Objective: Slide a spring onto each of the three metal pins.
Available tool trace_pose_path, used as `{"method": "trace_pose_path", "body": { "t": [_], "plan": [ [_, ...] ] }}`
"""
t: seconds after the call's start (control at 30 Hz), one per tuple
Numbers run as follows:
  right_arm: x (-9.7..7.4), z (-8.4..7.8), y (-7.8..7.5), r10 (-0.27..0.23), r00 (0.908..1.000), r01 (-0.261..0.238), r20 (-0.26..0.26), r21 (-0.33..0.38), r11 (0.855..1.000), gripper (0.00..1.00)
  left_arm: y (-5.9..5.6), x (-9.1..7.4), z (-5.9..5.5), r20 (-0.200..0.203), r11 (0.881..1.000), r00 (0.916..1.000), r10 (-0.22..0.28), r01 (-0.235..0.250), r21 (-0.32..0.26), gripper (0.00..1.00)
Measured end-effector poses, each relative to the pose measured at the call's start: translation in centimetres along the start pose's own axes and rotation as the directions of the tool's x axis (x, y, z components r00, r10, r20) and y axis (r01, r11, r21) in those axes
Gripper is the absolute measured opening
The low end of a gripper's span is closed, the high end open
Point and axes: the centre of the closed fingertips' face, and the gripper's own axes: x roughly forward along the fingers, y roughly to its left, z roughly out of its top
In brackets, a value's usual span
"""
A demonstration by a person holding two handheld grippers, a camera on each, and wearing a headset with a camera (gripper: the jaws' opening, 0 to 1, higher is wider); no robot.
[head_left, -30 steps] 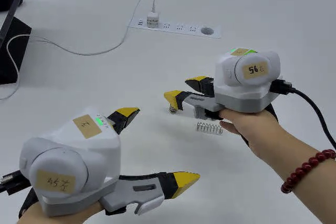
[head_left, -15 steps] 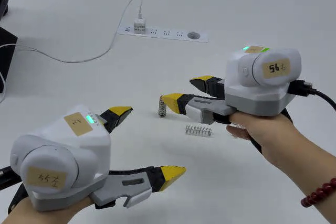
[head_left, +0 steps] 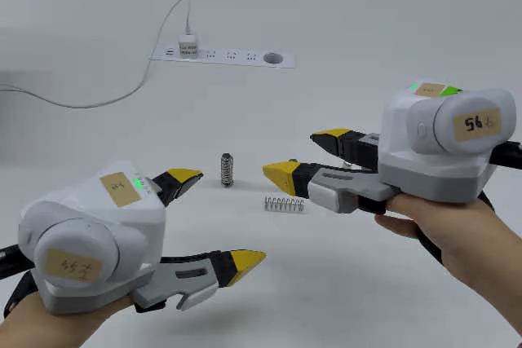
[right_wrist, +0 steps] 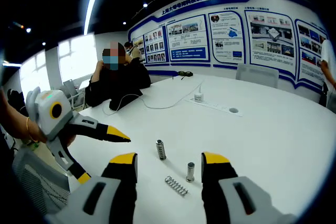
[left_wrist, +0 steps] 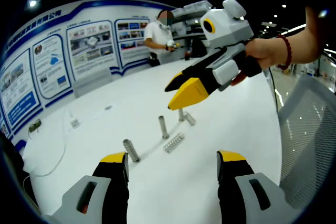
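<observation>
Coiled steel wire: a loose silver spring (head_left: 284, 204) lies flat on the smooth white table (head_left: 367, 30), just beside the nearer tip of the right gripper (head_left: 302, 152). A spring-sleeved upright metal pin (head_left: 227, 169) stands between it and the left gripper (head_left: 223, 216). A bare cylindrical pin (right_wrist: 190, 171) stands ahead of the right jaws. Both grippers gape wide, empty.
</observation>
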Motion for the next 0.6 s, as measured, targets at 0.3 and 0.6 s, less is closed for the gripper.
{"method": "trace_pose_path", "body": {
  "t": [0.3,0.6],
  "plan": [
    [-2.4,-0.7,-0.2,0.006,1.0,-0.006,0.007,0.018,1.0,0.51,0.0,2.1,-0.3,-0.03,0.997,0.9978,-0.06,0.061,0.048,0.61],
    [-4.2,-1.7,-0.7,-0.014,0.9999,0.014,0.007,0.03,0.999,0.51,0.2,4.5,-0.6,-0.047,0.992,0.9939,-0.1,0.103,0.078,0.52]
  ]
}}
